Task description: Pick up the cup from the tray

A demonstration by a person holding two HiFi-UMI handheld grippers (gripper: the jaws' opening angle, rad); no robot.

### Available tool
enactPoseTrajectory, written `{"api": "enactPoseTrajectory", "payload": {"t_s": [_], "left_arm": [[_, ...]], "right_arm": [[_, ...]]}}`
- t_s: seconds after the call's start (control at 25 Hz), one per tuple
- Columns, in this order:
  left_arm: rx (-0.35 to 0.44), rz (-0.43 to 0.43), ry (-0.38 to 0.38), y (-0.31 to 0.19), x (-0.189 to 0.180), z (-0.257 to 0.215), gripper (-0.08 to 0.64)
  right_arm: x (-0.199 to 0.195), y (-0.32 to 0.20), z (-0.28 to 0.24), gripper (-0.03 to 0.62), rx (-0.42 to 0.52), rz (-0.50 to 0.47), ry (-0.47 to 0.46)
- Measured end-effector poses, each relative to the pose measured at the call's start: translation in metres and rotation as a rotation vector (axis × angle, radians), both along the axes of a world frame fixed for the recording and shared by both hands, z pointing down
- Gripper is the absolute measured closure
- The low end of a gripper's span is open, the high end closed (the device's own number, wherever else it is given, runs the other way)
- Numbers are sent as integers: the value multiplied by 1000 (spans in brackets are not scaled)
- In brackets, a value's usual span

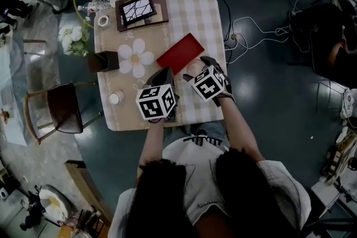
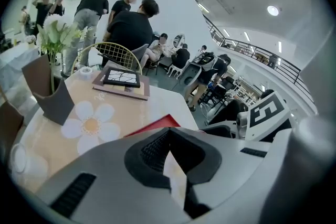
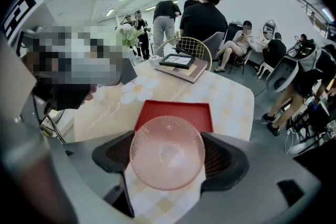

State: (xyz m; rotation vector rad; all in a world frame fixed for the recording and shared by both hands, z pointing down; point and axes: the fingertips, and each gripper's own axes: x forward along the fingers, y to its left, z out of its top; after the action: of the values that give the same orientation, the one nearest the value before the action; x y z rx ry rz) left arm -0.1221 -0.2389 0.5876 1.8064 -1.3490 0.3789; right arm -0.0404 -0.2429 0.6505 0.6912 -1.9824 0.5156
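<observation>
R gripper [image 3: 167, 153] clamps pink dimpled glass cup [image 3: 167, 148], lower centre; L gripper [image 2: 169, 137] closed, empty. Risk: slick glass slips, hits flat red tray [image 3: 173, 110].

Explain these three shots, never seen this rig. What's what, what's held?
No robot: a person holds two handheld two-jaw grippers; the marker cubes belong to them. The head view looks down from the person's head; the other two cameras ride on the grippers. The table carries a red tray, a flower mat and a framed picture. The right gripper grips a clear cup, pads on its sides. The left gripper is empty, jaw tips together.
</observation>
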Motion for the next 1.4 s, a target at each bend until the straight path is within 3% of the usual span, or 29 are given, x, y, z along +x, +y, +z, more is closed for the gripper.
{"api": "enactPoseTrajectory", "payload": {"t_s": [0.2, 0.68, 0.88, 1.12, 1.2, 1.4], "left_arm": [[0, 28, -10, 9, 11, 0, 557], [6, 21, -19, 14, 13, -3, 557], [20, 12, -24, 13, 13, -8, 555], [57, -12, -45, 11, 13, -19, 555], [71, -2, -39, 12, 18, -24, 555], [110, 13, -37, 20, 24, -38, 555]], "right_arm": [[20, 10, 13, 193, -1, 3, 46], [37, 17, 24, 192, -17, 73, 17], [32, 14, 2, 191, -34, 125, -93], [29, 0, -37, 192, 31, 213, -205], [31, -2, -48, 192, 72, 222, -213], [26, 10, -85, 196, 117, 229, -339]]}}
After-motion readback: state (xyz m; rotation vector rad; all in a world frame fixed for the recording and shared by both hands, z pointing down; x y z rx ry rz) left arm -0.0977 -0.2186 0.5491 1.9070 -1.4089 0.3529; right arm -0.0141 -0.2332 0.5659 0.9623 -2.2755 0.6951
